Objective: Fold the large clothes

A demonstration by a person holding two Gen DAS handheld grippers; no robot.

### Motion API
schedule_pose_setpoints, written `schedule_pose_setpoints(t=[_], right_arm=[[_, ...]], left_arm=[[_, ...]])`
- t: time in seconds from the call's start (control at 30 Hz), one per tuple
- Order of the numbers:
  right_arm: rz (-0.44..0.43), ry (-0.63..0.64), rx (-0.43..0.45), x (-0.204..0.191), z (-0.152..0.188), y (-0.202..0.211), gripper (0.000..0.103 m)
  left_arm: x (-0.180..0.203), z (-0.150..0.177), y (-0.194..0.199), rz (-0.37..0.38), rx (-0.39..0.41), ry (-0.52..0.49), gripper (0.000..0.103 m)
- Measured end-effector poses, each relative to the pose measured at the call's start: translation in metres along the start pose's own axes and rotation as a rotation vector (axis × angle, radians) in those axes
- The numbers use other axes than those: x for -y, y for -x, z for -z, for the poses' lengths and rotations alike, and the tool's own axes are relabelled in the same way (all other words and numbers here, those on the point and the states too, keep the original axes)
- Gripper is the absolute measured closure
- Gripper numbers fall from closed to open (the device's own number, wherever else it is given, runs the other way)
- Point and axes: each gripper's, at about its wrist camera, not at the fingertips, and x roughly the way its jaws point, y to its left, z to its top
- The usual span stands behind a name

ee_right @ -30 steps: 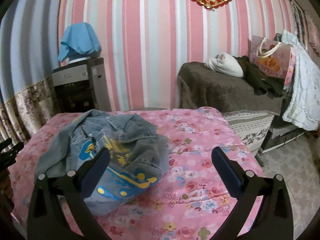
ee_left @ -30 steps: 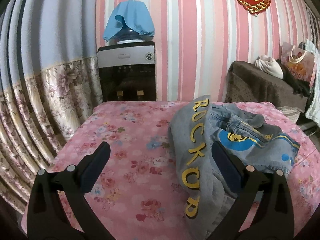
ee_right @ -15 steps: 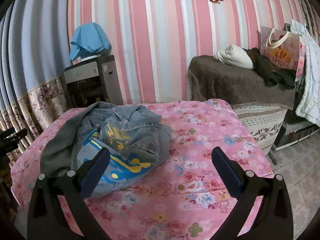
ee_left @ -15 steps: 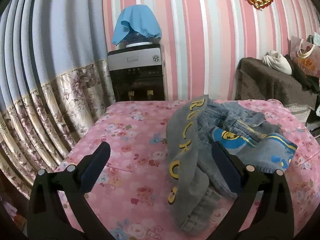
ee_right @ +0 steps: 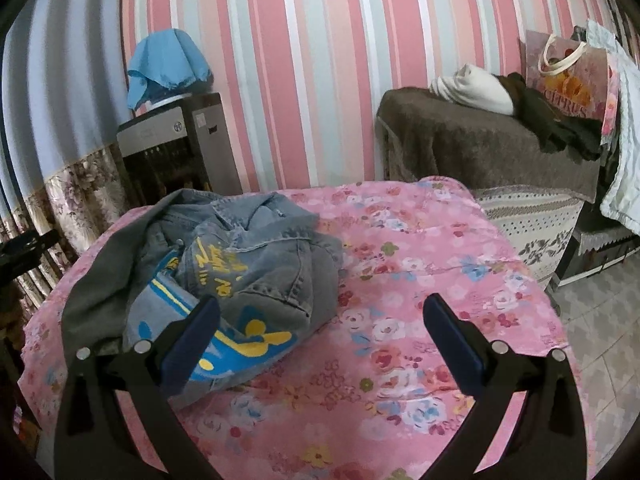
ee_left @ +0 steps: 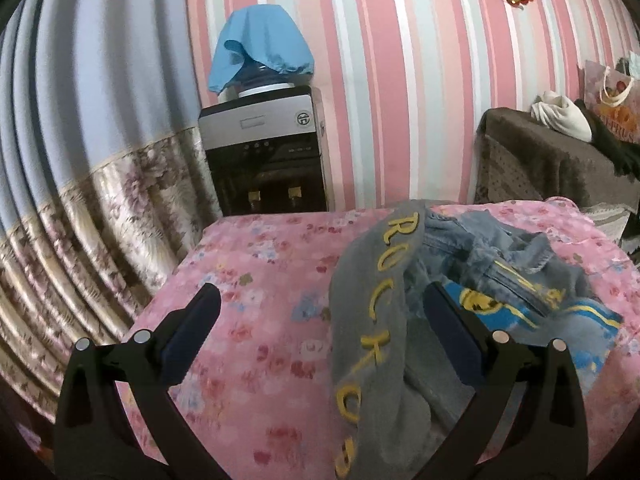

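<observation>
A denim jacket (ee_left: 500, 272) lies in a crumpled heap on a counter (ee_left: 260, 280) covered with a pink flowered cloth. The jacket has blue and yellow pictures on it. One gray sleeve (ee_left: 372, 308) with big yellow letters runs down the front of the heap toward the near edge.

The left hand-held gripper (ee_left: 322, 314) floats above the counter. Its two dark fingers are wide apart and hold nothing. The gray sleeve lies between them in this view, closer to the finger on the right side of the picture.

The right hand-held gripper (ee_right: 322, 316) is also spread wide and holds nothing. In its view the jacket (ee_right: 240, 264) sits on the left part of the counter (ee_right: 420, 280). One finger (ee_right: 192, 340) shows in front of the jacket's near edge, and the other is over bare pink cloth.

Behind the counter a water dispenser (ee_left: 264, 152) stands against the pink striped wall (ee_left: 400, 80), with a blue cloth (ee_left: 260, 56) draped over its bottle. To the right is a piece of furniture under a brown cover (ee_right: 480, 136), with a white bundle (ee_right: 472, 88), dark clothes and a flowery bag (ee_right: 564, 76) on top. A flowered curtain (ee_left: 100, 216) hangs on the left.
</observation>
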Motion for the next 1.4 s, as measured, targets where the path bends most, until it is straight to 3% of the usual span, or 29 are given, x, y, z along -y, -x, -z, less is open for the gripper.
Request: schedule_pose_setpoints(t=[0.57, 0.73, 0.9, 0.93, 0.97, 1.0, 1.07, 1.17, 1.27, 1.4], right_arm=[[-0.017, -0.027, -0.110, -0.031, 0.019, -0.063, 0.002], [-0.022, -0.044, -0.139, -0.032, 0.023, -0.082, 0.002], [-0.042, -0.053, -0.190, -0.037, 0.030, -0.107, 0.002], [-0.062, -0.071, -0.201, -0.036, 0.031, -0.112, 0.007], [-0.086, -0.084, -0.205, -0.035, 0.032, -0.114, 0.023], [-0.104, -0.095, -0.207, -0.035, 0.032, -0.116, 0.031], [-0.098, -0.080, -0.205, -0.039, 0.031, -0.117, 0.041], [-0.094, -0.058, -0.170, -0.042, 0.025, -0.109, 0.049], [-0.092, -0.055, -0.108, -0.039, 0.013, -0.095, 0.058], [-0.073, -0.047, -0.040, -0.028, -0.006, -0.074, 0.071]], left_arm=[[0.031, 0.006, -0.090, 0.088, -0.058, -0.066, 0.003], [0.036, 0.007, -0.108, 0.064, -0.081, -0.097, 0.003], [0.035, 0.018, -0.136, 0.049, -0.152, -0.112, 0.004], [0.035, 0.021, -0.142, 0.049, -0.166, -0.121, 0.011], [0.036, 0.023, -0.148, 0.053, -0.183, -0.132, 0.021], [0.035, 0.026, -0.153, 0.064, -0.198, -0.141, 0.028], [0.034, 0.028, -0.159, 0.103, -0.220, -0.140, 0.058], [0.029, 0.028, -0.161, 0.144, -0.226, -0.111, 0.080], [0.018, 0.025, -0.156, 0.163, -0.209, -0.075, 0.094], [0.004, 0.021, -0.147, 0.191, -0.198, -0.051, 0.097]])
